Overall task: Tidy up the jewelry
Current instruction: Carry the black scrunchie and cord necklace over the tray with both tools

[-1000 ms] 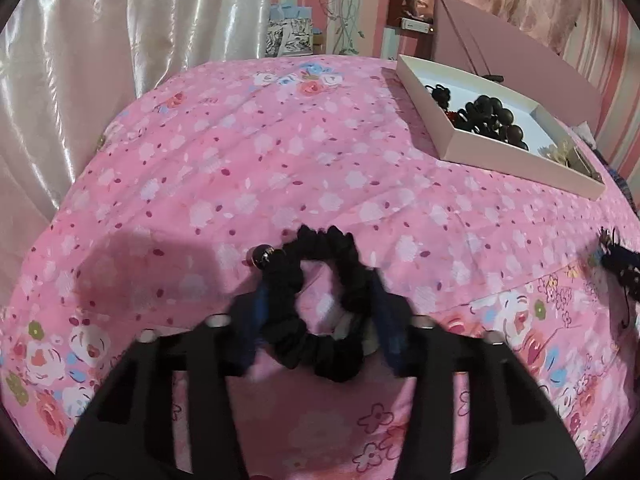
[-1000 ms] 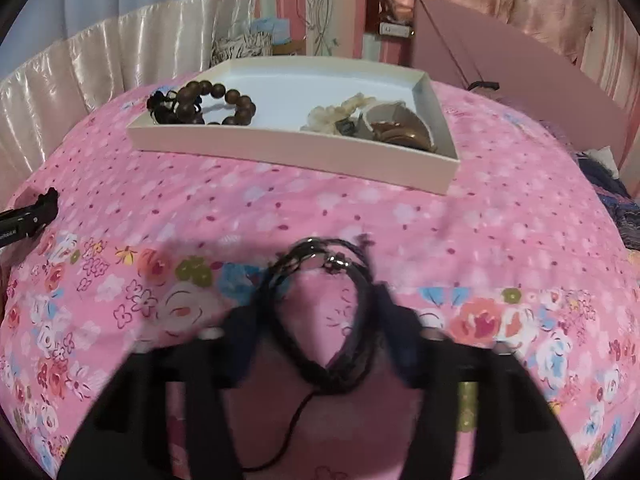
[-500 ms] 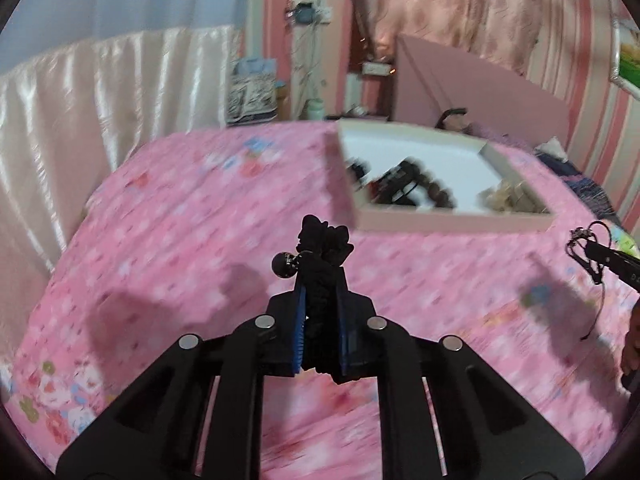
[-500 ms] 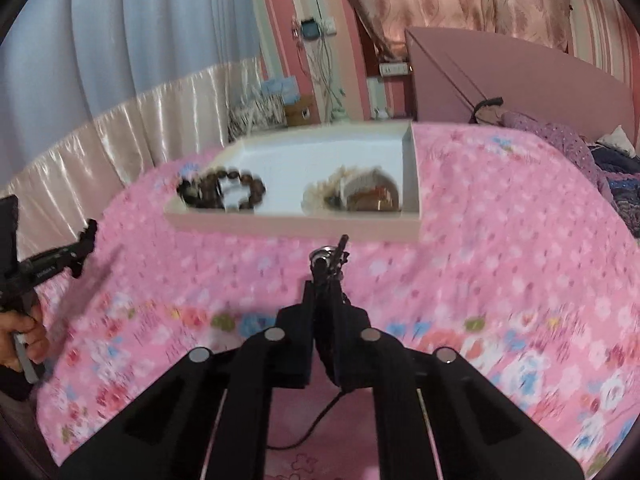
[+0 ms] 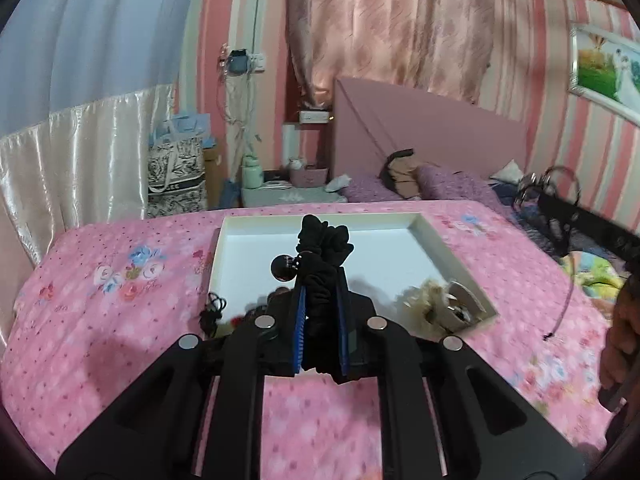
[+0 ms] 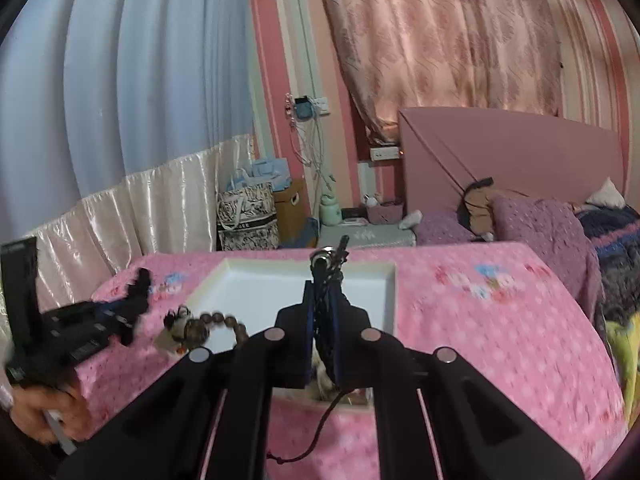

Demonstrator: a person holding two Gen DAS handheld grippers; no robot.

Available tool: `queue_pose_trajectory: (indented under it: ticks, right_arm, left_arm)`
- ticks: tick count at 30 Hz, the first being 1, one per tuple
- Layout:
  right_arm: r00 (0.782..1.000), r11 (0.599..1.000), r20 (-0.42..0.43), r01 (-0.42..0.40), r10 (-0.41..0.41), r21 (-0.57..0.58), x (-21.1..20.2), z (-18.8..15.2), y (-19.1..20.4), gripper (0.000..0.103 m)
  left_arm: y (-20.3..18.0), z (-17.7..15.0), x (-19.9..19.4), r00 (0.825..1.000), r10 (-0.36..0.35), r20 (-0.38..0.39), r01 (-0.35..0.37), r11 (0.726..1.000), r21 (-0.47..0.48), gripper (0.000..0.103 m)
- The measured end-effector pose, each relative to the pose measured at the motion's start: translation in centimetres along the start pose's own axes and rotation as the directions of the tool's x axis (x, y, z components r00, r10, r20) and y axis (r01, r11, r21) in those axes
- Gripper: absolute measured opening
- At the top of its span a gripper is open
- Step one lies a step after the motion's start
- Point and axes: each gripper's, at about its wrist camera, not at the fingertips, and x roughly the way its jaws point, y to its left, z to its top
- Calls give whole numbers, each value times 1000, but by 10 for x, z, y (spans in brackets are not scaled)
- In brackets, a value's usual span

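My left gripper [image 5: 320, 284] is shut on a black scrunchie [image 5: 322, 248] with a dark bead, held in the air over the near part of the white tray [image 5: 436, 240]. My right gripper [image 6: 325, 292] is shut on a black cord necklace [image 6: 326, 264] with a metal ring, held above the same tray [image 6: 394, 292]; its cord hangs below. In the tray lie a brown bead bracelet [image 6: 218, 320], a small black item [image 5: 214, 308] and cream and brown pieces [image 5: 444, 300]. The left gripper also shows in the right wrist view [image 6: 136, 292].
The tray rests on a bed with a pink flowered cover [image 5: 100, 320]. Purple pillows [image 6: 540, 220] and a pink headboard [image 5: 420, 120] stand behind. A bedside table with small items [image 5: 288, 188] and a bag [image 5: 178, 172] are beyond the bed's far edge.
Both grippers closed on their items lying on the bed cover, lifted them and moved forward toward the tray. The tray now sits directly below and ahead of both.
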Motion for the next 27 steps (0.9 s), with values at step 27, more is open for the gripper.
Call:
queue_pose_trajectory:
  ticks: [27]
  right_arm:
    - [983, 991, -166, 65, -84, -117, 113, -77, 21, 10]
  left_arm:
    - [14, -45, 68, 993, 116, -13, -116, 991, -70, 13]
